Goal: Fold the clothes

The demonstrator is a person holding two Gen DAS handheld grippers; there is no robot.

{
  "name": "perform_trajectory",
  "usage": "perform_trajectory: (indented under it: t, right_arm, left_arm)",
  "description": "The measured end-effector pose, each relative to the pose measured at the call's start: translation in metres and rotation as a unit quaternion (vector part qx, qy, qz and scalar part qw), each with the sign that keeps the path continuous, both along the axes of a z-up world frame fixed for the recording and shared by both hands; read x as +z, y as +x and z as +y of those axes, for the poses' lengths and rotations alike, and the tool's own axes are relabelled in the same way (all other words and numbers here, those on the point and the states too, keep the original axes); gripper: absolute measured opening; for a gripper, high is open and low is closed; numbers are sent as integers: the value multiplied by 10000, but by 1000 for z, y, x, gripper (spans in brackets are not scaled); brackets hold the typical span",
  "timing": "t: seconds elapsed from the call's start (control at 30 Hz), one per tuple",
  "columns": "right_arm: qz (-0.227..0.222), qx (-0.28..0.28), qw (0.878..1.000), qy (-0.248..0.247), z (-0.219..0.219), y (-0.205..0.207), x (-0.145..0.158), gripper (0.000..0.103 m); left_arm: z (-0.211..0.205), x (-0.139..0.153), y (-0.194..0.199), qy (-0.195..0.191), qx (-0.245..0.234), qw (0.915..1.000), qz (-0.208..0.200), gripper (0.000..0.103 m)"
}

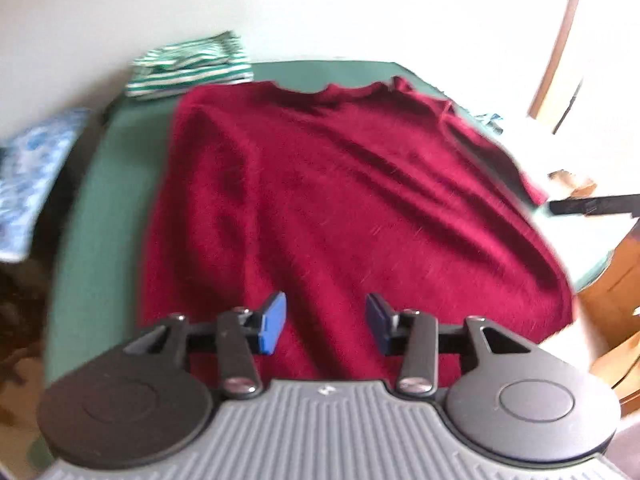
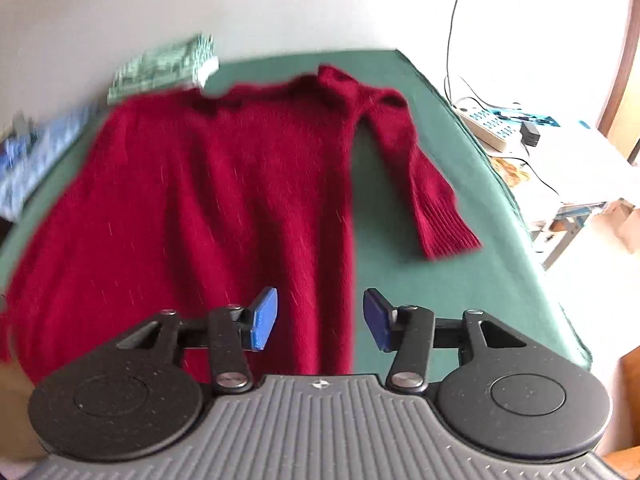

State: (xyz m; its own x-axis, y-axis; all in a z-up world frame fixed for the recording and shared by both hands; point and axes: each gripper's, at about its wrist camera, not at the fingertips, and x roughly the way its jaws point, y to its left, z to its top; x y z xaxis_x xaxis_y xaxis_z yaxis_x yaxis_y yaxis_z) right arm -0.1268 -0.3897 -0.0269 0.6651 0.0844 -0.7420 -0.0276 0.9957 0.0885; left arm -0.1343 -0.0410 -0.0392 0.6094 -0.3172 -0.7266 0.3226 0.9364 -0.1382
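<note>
A dark red knitted sweater [image 1: 320, 200] lies spread on the green table cover [image 1: 104, 216], neckline at the far end. In the right wrist view the same sweater [image 2: 208, 208] shows its right sleeve [image 2: 416, 176] lying out to the side, ribbed cuff toward me. My left gripper [image 1: 326, 322] hovers over the near hem, jaws open with nothing between the blue pads. My right gripper [image 2: 320, 320] hangs above the sweater's near right edge, also open and holding nothing.
A folded green-and-white striped garment [image 1: 192, 64] sits at the far left corner of the table. A blue-and-white patterned cloth [image 1: 32, 176] lies off the left edge. A power strip with cables [image 2: 488, 124] rests on a white surface to the right.
</note>
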Motion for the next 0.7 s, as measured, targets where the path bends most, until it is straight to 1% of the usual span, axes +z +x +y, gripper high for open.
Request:
perform_trajectory:
  t: [0.07,0.13,0.17,0.23,0.3,0.37,0.43,0.5,0.53,0.6,0.7]
  right_arm:
    - [50,-70,9997,234,7,19,-4,50]
    - [119,-91,9990,425,16,39,-12,48]
    - [141,-82,9986,494,20,48,-16,46]
    - [157,37,9982,582,26,69,-22,45]
    - [155,213,9978,604,29,91,-27,45]
    - [157,399,9974,586,28,111,-30,45]
    - [179,563,9966,577,27,132,-33,45]
    - [222,744,9947,674,21,154,-35,45]
    - [250,852,9935,719,18,166,-36,45]
    - [261,1018,9917,739,13,187,-36,45]
    - [185,1330,9884,708,10,218,-33,45]
  left_arm:
    - [-20,-10,25,-87,-173,9998,107,45]
    - [-38,-25,47,77,-246,9994,213,41]
    - [-41,-31,56,91,-205,9994,257,40]
    - [-48,-43,74,108,-112,9993,344,39]
    - [-49,-51,89,305,124,9991,263,40]
    - [-39,-57,102,578,472,9968,304,40]
    - [-25,-58,115,669,809,9940,315,43]
    - [-12,-57,129,790,1073,9906,303,39]
    - [-7,-55,135,952,1236,9875,238,42]
    - [6,-52,147,1468,1625,9757,121,42]
    - [35,-47,165,1867,2229,9567,105,44]
